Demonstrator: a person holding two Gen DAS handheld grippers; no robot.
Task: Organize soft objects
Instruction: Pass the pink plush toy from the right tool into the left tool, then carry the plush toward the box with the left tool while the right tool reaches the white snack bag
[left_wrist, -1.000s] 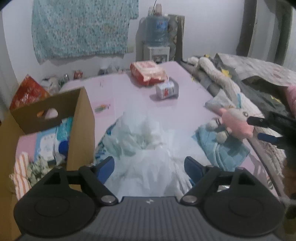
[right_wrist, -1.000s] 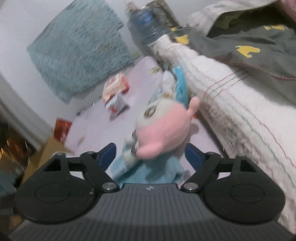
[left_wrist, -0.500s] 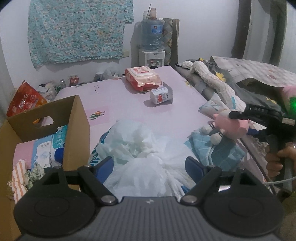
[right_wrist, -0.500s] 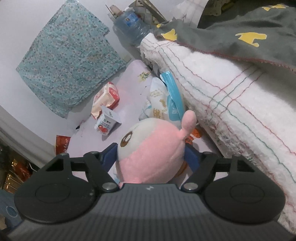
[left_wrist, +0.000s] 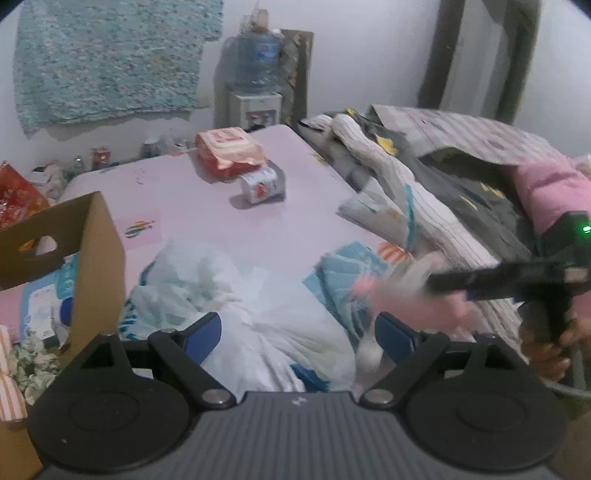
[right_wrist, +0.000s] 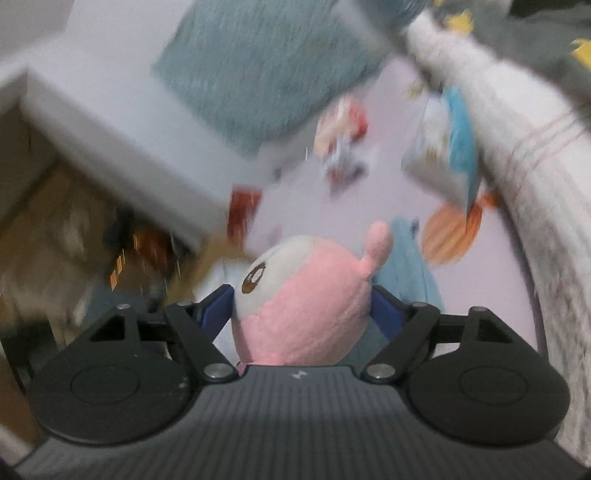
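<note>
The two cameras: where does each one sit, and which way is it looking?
Left wrist view: sits on the left claw, looking down over its fingers at a white bag, a box and the pink table; the person's right hand shows.
Right wrist view: sits on the right claw, looking along its fingers, which press the pink plush; its jaws are opening.
Shared: plush, blue towel, table, wall cloth.
</note>
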